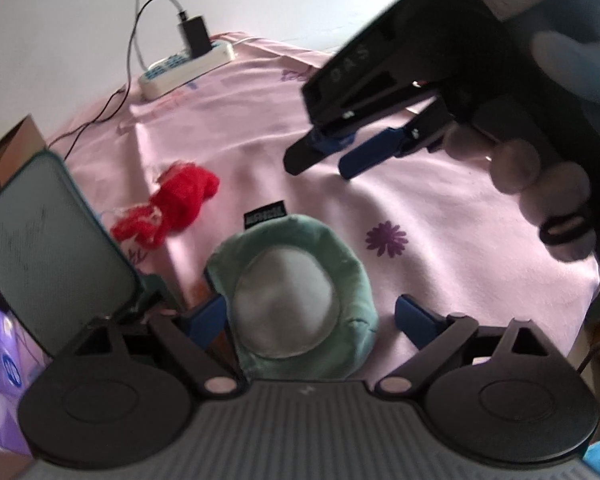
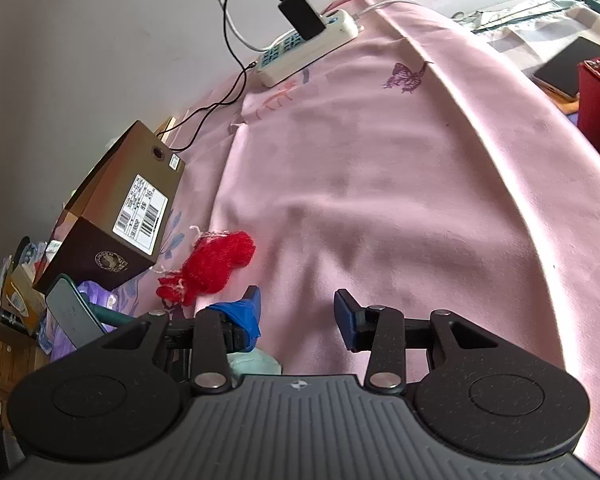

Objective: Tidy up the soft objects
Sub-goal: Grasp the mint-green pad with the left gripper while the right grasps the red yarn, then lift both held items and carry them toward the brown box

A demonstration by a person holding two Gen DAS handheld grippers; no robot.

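The green plush toy [image 1: 296,300] lies on the pink bedsheet [image 1: 440,208] between the wide-spread left tongs [image 1: 310,316], pads not pressing. Centre on its body, then close gently. The right tongs [image 2: 296,314] hover part-open, empty; the red knitted piece [image 2: 214,266] waits nearby.

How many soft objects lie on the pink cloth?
2: a red knitted piece near the cloth's left side, and a green plush between the left gripper's fingers. Others may be hidden.
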